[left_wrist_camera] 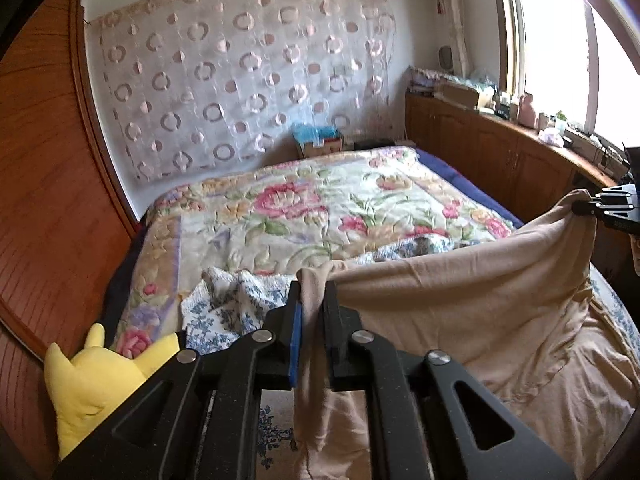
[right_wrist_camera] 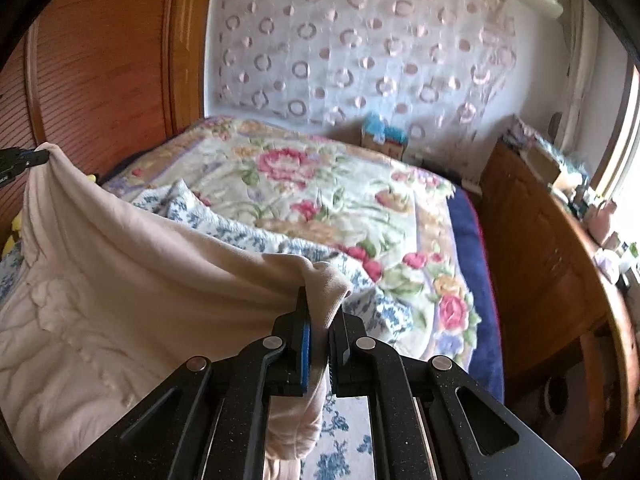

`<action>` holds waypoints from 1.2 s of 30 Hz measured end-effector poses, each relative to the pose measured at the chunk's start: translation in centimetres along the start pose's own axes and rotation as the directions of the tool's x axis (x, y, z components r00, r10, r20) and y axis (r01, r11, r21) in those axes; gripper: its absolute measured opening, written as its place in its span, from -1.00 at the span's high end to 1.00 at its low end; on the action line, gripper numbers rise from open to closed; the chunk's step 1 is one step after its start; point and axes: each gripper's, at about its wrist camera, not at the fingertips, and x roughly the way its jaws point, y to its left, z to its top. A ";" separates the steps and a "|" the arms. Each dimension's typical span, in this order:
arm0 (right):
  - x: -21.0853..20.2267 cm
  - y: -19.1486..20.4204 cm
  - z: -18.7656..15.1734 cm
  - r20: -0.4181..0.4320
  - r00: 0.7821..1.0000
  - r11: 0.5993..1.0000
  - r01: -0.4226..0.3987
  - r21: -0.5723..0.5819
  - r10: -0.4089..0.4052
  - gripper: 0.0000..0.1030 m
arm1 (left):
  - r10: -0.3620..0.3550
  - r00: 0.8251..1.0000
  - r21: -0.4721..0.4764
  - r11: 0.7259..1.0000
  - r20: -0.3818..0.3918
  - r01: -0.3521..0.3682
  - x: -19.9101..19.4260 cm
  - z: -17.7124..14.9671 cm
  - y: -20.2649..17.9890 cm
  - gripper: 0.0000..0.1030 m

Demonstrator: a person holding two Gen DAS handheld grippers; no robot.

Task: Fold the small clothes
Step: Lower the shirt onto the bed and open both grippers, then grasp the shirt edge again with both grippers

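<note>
Beige jersey garment point(left_wrist_camera: 480, 304), soft and thin, hangs stretched between the two grippers above the bed, its upper edge slung like a hammock from one to the other while its lower part trails in loose wrinkles on the bedding below. The left gripper point(left_wrist_camera: 314, 292) has a bunched corner of the cloth between its fingers; the pads sit slightly apart around the fabric, and whether they still press it I cannot tell for certain, though the corner stays up there. The right gripper point(right_wrist_camera: 320, 312) is clamped tight on the opposite corner, cloth pinched between its fingers and spilling over their tips.

Just beyond both sets of fingers lies a white-and-blue floral quilted cloth point(left_wrist_camera: 224, 300), crumpled, and farther out the large pink-flowered bedspread point(left_wrist_camera: 288, 204). Left of the left fingers sits a yellow plush toy point(left_wrist_camera: 100, 376).

As for progress, the folding looks barely begun: the garment is picked up by two corners and spread wide, but no crease or doubled layer shows. What likely remains is laying it flat, bringing edges together, and smoothing the folds; the crumpled floral cloth may also await folding.
</note>
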 end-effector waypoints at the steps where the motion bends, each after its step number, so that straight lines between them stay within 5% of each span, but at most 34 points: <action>1: 0.3 -0.1 0.0 -0.009 1.000 1.000 -0.010 0.013 0.010 0.88 | 0.006 1.000 -0.003 1.000 -0.012 -0.006 0.3 -0.2 0.1 0.61; 5: 0.9 -0.2 0.5 -0.038 0.999 0.999 0.002 0.043 0.000 0.37 | -0.030 0.999 -0.033 0.999 -0.023 0.029 0.2 -1.3 0.8 0.14; 10: -1.9 -0.4 -2.3 -0.040 0.998 0.993 -0.048 0.105 0.053 0.36 | -0.069 0.996 -0.063 0.996 -0.058 0.066 -0.5 -4.5 1.1 -0.33; 17: -4.5 -0.6 -6.5 -0.075 0.991 0.978 -0.093 0.189 0.108 0.36 | -0.058 0.994 -0.086 0.995 -0.096 0.050 -1.1 -8.0 1.0 -0.36; 26: -4.7 -0.8 -6.4 -0.074 0.980 0.956 -0.164 0.242 0.187 0.16 | -0.054 0.988 -0.113 0.993 -0.143 0.038 -1.0 -10.4 1.2 -0.36; 36: -2.9 -0.3 -6.9 -0.107 0.987 0.977 -0.101 0.186 0.122 0.15 | -0.050 0.984 -0.164 0.986 -0.168 0.022 -0.4 -11.0 2.6 -0.36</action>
